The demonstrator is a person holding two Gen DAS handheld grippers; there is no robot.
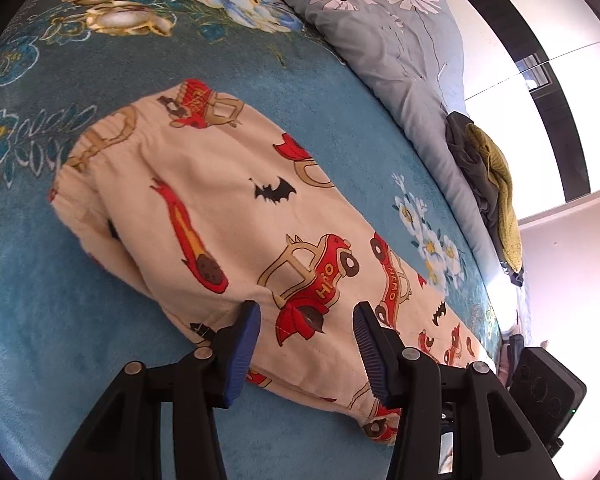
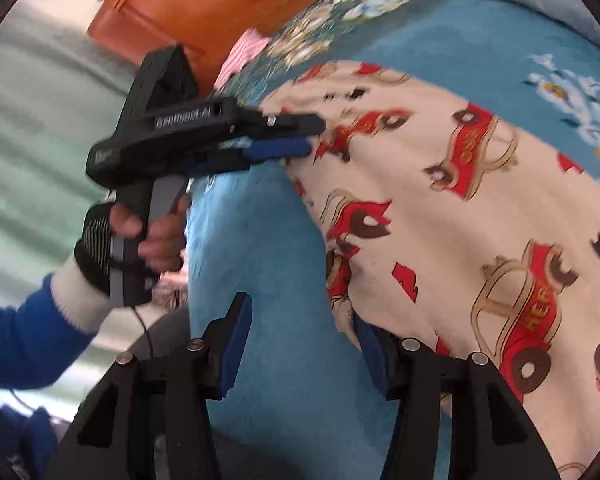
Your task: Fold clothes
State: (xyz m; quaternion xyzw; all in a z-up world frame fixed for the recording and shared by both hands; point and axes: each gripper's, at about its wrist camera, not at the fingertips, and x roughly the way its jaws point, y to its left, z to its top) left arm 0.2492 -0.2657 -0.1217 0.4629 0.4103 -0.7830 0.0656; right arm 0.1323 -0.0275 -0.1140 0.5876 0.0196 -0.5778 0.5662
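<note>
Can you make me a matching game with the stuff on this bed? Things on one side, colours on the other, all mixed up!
Things:
1. Cream fleece pants with red cartoon cars
2. Plush floral blanket covering the bed
3. Daisy-print quilt along the bed's edge
4. Knitted garment heaped on the quilt

Colours:
A. Mustard yellow
B. Teal blue
C. Cream with red
D. Grey-blue

Pairs: 1-C, 2-B, 3-D, 4-A

The pajama pants [image 2: 460, 220] run off the picture's right edge, and the left claw [image 2: 296, 136] looks blurry there.
</note>
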